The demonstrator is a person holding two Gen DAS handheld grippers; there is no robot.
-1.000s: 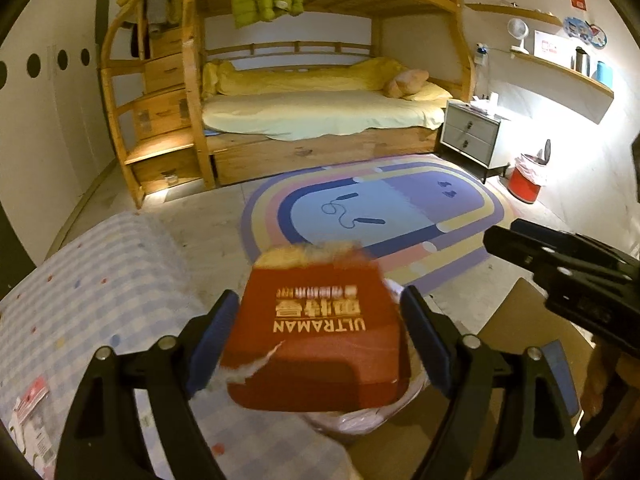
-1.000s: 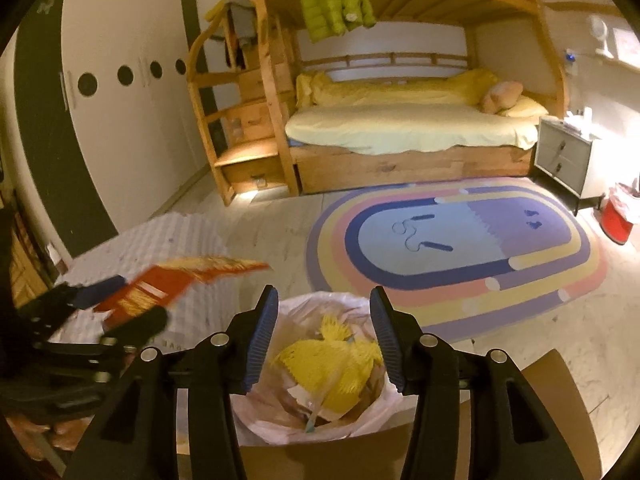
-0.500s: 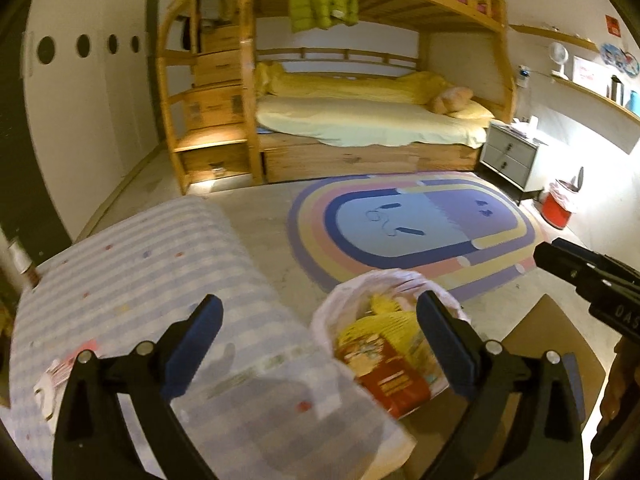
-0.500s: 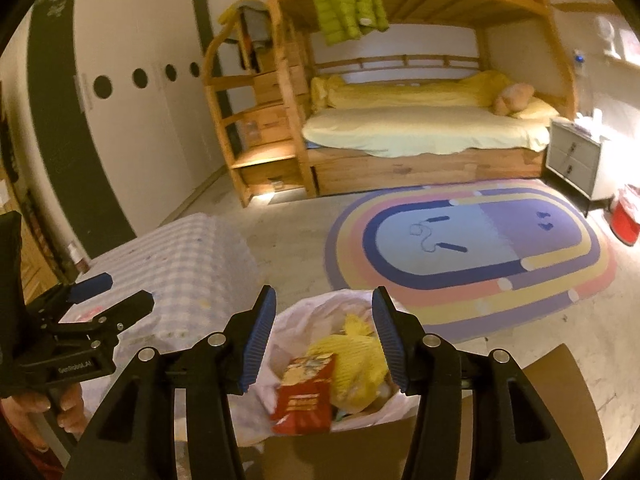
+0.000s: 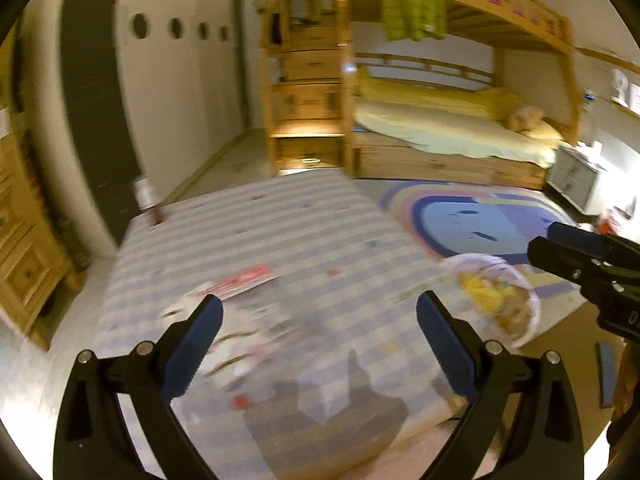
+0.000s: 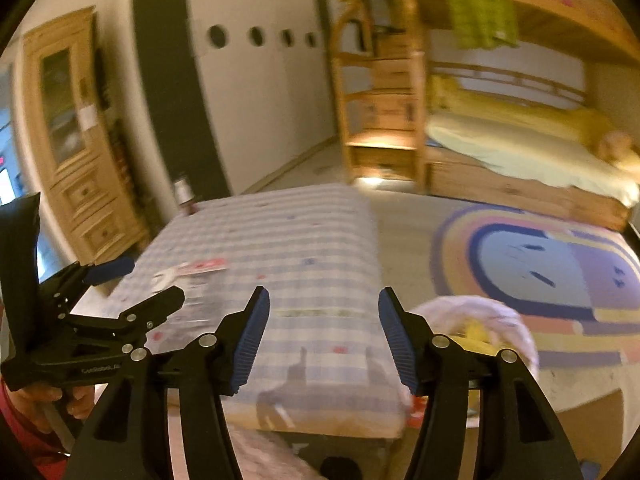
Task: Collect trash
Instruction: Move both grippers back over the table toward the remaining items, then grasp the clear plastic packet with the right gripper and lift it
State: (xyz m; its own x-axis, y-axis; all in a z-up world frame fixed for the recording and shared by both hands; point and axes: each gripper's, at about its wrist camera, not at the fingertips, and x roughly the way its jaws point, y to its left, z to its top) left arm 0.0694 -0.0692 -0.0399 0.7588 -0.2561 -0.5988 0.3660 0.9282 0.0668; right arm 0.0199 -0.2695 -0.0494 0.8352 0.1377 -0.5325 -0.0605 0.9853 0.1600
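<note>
A checked table (image 5: 312, 240) carries a red and white wrapper (image 5: 244, 278) and blurred pale scraps (image 5: 240, 344) near its left front. My left gripper (image 5: 318, 344) is open and empty, just above those scraps. A white trash bag (image 5: 500, 300) with yellow trash and a red packet sits on the floor right of the table. My right gripper (image 6: 322, 332) is open and empty above the table's near edge; the bag (image 6: 488, 328) is to its right. The wrapper (image 6: 192, 270) and the left gripper (image 6: 128, 284) show at its left.
A bottle (image 5: 146, 198) stands at the table's far left corner. A wooden cabinet (image 6: 80, 152) is on the left wall. A bunk bed (image 5: 440, 120) and an oval rug (image 5: 480, 220) lie beyond. A cardboard sheet (image 5: 576, 344) lies under the bag.
The left gripper dropped the red Ultraman packet into the bag, opened wide and swung left over the table. The right gripper also swung left, away from the bag.
</note>
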